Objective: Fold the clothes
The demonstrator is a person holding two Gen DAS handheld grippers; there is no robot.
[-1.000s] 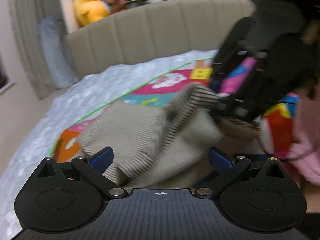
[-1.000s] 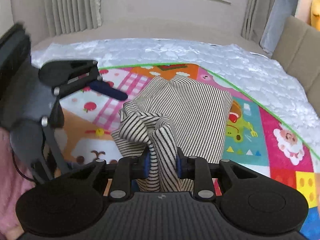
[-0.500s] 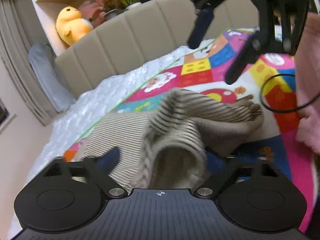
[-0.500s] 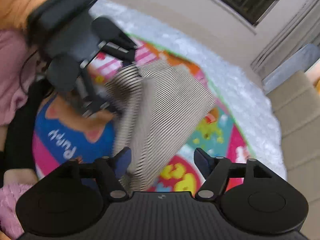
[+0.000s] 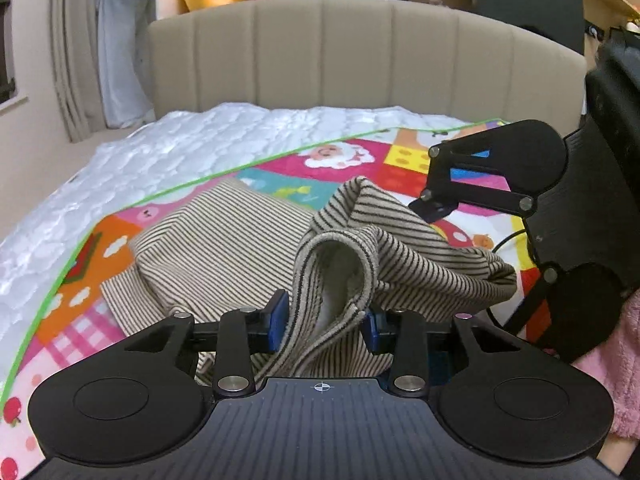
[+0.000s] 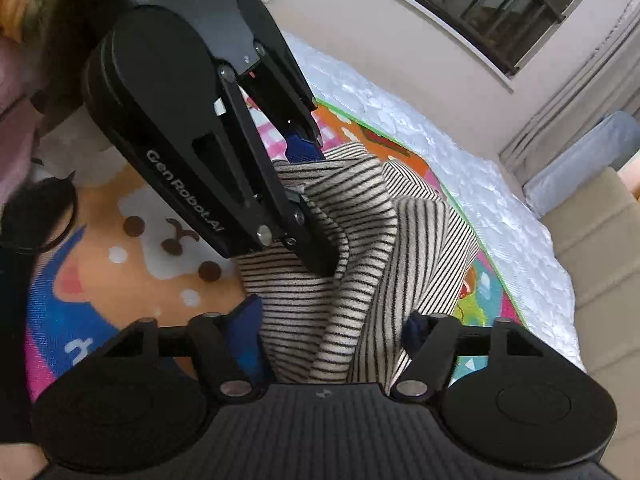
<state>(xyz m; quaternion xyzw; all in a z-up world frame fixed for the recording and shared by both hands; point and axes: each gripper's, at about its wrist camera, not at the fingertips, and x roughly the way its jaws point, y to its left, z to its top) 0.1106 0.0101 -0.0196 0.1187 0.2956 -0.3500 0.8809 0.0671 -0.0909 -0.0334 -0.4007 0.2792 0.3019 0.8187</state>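
The striped top is lying crumpled on the play mat that is covering the near part of the bed. One flat part is spreading toward the mat's green edge, while a rolled hem is rising in a loop at the front. Beyond the green edge, bare white quilt is running to the headboard, leaving open room on the far and left sides; the mat's near part is also lying bare beside the top in the right wrist view.

The left claw is closing, its blue pads sitting at either side of the looped hem, with the cloth filling the gap between them; whether they are pressing on it yet I cannot tell. The right claw is also closing, with a fold of the top running between its fingers, though a gap is showing beside the right pad, so it is not gripping.

In the right wrist view the left claw is reaching in from the upper left, pointing down, its lower finger lying against the cloth. White lettering on its side is reading "GenRobot.AI". On the mat, part of a white letter is showing on the blue patch, too cut off to read. A pink fleece sleeve is showing at the right edge of the left wrist view.
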